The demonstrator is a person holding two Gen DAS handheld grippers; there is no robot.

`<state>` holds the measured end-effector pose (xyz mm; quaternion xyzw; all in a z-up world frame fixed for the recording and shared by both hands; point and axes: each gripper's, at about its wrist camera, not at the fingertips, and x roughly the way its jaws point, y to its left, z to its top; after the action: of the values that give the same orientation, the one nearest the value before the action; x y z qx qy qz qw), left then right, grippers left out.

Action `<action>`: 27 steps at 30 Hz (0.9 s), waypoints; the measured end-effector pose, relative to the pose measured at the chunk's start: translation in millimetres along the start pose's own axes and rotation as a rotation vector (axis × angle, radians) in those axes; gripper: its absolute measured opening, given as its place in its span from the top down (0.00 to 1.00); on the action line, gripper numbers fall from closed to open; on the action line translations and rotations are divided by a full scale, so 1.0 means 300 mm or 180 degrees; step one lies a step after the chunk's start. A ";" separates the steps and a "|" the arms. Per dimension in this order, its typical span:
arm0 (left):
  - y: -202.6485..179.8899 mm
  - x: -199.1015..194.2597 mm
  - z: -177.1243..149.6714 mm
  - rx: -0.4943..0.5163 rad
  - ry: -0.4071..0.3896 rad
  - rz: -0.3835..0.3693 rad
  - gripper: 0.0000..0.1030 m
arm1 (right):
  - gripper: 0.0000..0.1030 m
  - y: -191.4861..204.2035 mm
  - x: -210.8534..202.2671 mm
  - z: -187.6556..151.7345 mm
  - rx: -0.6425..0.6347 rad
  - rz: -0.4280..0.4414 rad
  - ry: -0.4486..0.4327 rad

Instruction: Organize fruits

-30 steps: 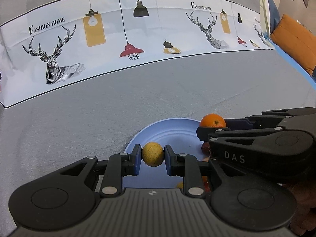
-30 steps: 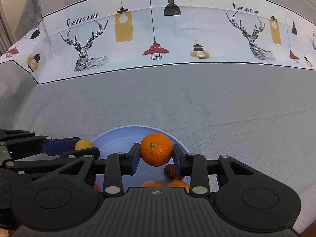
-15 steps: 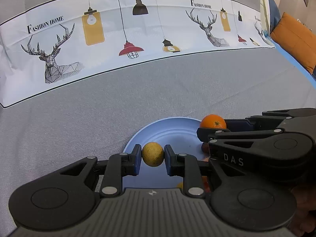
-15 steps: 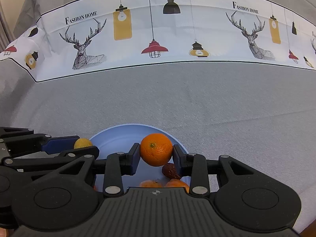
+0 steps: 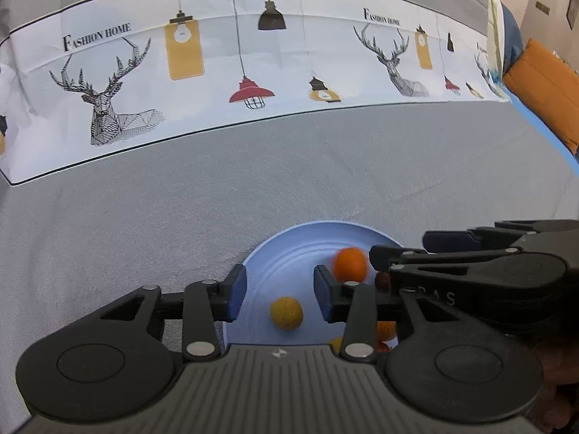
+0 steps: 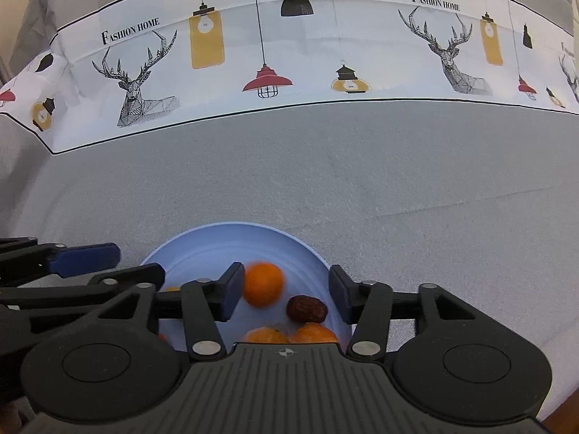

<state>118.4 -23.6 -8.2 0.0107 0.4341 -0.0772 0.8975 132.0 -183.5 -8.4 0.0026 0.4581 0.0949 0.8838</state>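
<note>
A light blue plate (image 5: 289, 249) (image 6: 224, 242) lies on the grey tablecloth below both grippers. My left gripper (image 5: 277, 291) is open above it; a small yellow fruit (image 5: 286, 313) lies loose on the plate between its fingers. My right gripper (image 6: 286, 291) is open; a blurred orange (image 6: 263, 283) (image 5: 349, 263) is loose just inside its left finger, over the plate. A dark red date (image 6: 307, 309) and two more orange fruits (image 6: 289, 334) lie on the plate near me.
The grey tablecloth (image 6: 325, 181) stretches ahead, with a white printed band of deer and lamps (image 6: 289, 54) at the far side. An orange cushion (image 5: 546, 86) sits at the far right. Each gripper shows at the edge of the other's view.
Both grippers have opened. The yellow fruit has dropped from the left gripper onto the plate. The orange has left the right gripper's grip and is moving down into the plate.
</note>
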 end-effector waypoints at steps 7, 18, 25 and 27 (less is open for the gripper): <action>0.029 -0.060 -0.011 -0.0126 -0.0180 0.0160 0.30 | 0.21 -0.021 -0.023 0.006 0.0113 -0.0051 0.0015; -0.011 -0.224 -0.063 -0.0331 0.0042 0.0524 0.14 | 0.04 -0.056 -0.222 -0.015 0.0025 0.0000 -0.0420; -0.092 -0.327 -0.224 -0.0438 -0.0148 0.0531 0.01 | 0.01 -0.098 -0.368 -0.132 -0.0132 -0.0075 -0.0731; -0.132 -0.319 -0.278 -0.0255 -0.0081 0.0540 0.01 | 0.01 -0.102 -0.395 -0.170 -0.0195 -0.0082 -0.0792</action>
<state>-10.8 -43.2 16.4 0.0106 0.4229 0.0163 0.9060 29.1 -238.0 55.2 -0.0185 0.3418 0.0965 0.9346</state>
